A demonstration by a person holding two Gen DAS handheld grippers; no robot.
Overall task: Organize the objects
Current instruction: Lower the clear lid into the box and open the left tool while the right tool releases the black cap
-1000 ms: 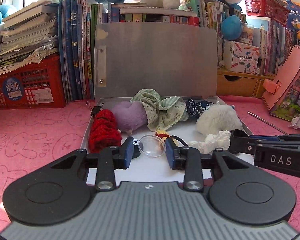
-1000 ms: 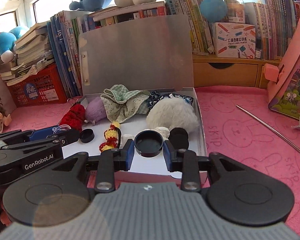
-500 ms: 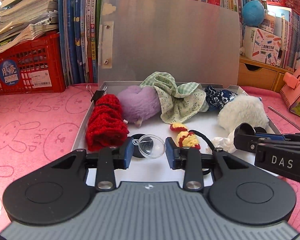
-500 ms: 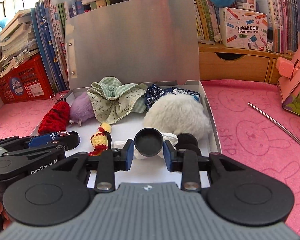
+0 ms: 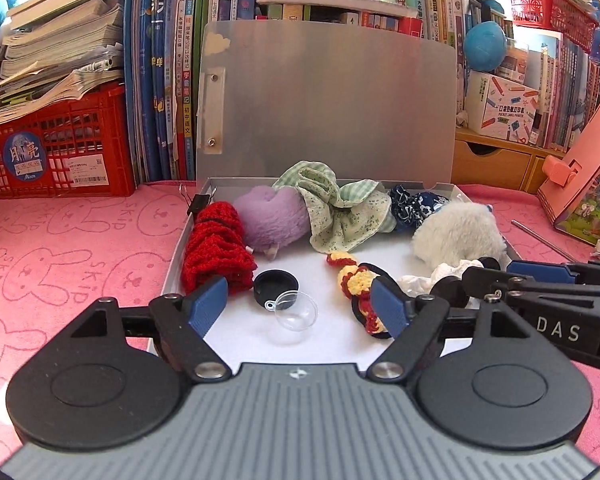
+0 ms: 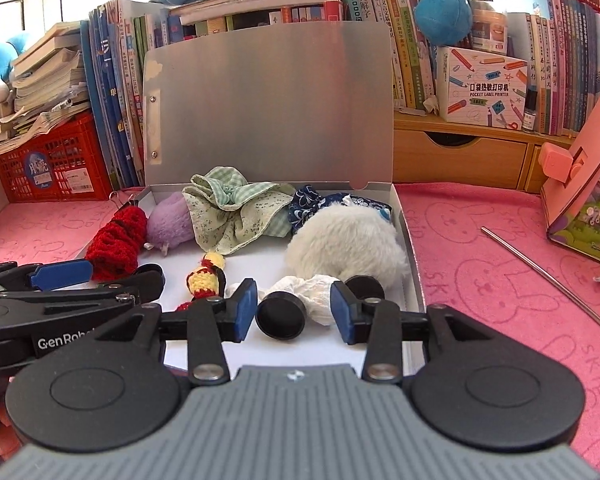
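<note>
A shallow white box (image 5: 256, 344) with a raised grey lid (image 5: 324, 104) holds soft items. My left gripper (image 5: 300, 306) is open over its front; a clear plastic half-dome (image 5: 296, 312) lies free on the box floor between the fingers, beside a black cap (image 5: 276, 282). My right gripper (image 6: 294, 306) is open; a black cap (image 6: 280, 316) lies on the box floor between its fingers, against a white cloth (image 6: 312, 292). Another black cap (image 6: 366, 286) lies behind it.
In the box: red knit piece (image 5: 216, 246), purple plush (image 5: 270, 216), green cloth (image 5: 340, 210), blue cloth (image 5: 414, 206), white fluffy ball (image 5: 458, 234), yellow-red crochet (image 5: 358, 280). Red crate (image 5: 56, 148), books, a pink box (image 6: 584, 196) and a metal rod (image 6: 548, 280) surround it on the pink mat.
Both grippers have opened. The clear half-dome left the left fingers and the black cap left the right fingers; both now lie on the box floor.
</note>
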